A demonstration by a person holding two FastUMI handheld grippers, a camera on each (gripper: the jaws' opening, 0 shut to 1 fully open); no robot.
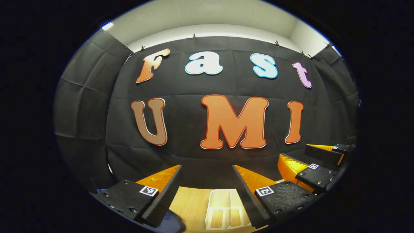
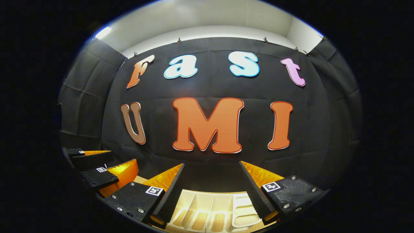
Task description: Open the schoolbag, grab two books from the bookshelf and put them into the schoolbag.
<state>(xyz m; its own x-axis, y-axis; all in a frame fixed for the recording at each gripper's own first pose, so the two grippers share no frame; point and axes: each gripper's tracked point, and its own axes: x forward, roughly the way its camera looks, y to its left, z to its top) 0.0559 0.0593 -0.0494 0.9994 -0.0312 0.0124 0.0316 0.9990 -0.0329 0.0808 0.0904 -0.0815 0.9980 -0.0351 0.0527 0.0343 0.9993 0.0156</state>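
Hovering with fingers spread and nothing between them, the left gripper point(image 1: 207, 191) and right gripper point(image 2: 212, 191) face the booth wall. A white slotted bookshelf point(image 2: 210, 210) sits bottom centre on the wooden table point(image 1: 190, 204).

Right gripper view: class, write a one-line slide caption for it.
Right gripper open above a white slotted plastic rack on the pale wooden table, left gripper alongside.

— Is the light bright for us here?

— Up top, yes. We see a glowing strip on the ceiling point(image 1: 107, 25), and the white wall under it shines. The black cloth point(image 1: 194, 161) stays dark.

— Are our pictures sharp?

— In the middle, yes. At the edges everything bends round and gets dim.
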